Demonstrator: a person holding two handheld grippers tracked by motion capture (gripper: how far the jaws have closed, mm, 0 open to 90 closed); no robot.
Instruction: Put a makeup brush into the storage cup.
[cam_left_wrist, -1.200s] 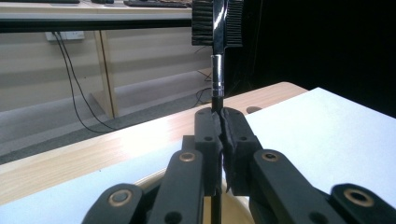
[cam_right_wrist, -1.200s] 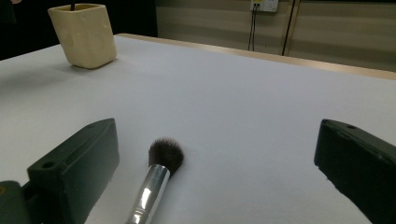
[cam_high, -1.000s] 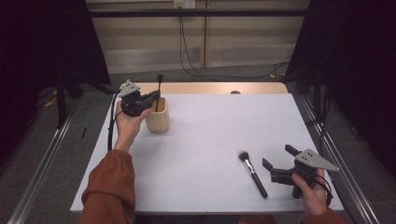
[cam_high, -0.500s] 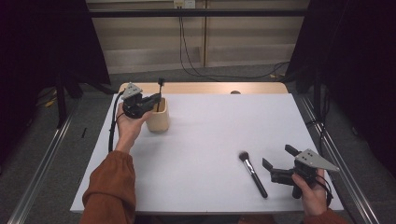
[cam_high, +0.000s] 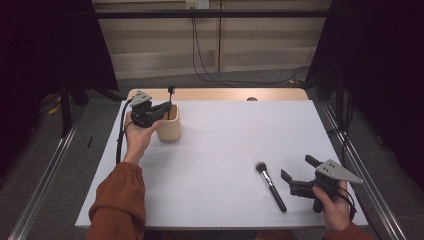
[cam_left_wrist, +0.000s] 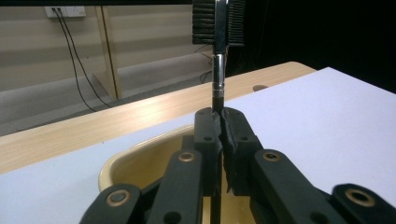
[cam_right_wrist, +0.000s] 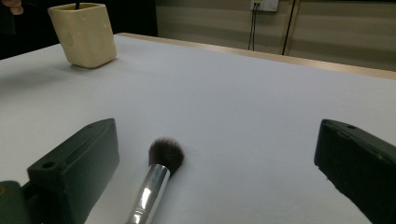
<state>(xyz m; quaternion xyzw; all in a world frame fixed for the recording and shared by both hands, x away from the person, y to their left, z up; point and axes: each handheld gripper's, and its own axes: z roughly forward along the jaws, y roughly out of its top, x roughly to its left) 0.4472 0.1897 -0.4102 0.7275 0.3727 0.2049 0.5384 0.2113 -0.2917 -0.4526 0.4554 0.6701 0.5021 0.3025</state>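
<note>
Over the cup (cam_high: 169, 126), left gripper (cam_left_wrist: 220, 122) clamps comb brush (cam_left_wrist: 218, 28), seemingly half-lowered; right gripper (cam_right_wrist: 215, 154) wide, powder brush (cam_right_wrist: 159, 175) left.

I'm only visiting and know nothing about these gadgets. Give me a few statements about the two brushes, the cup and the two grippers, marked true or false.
1. The left gripper is clamped on a thin brush held upright over the cream cup. True.
2. The right gripper is closed on the powder brush. False: its jaws stand open, the brush lying on the table between them.
3. The cup lies tipped on its side. False: it stands upright.
4. The powder brush rests flat on the white table. True.
</note>
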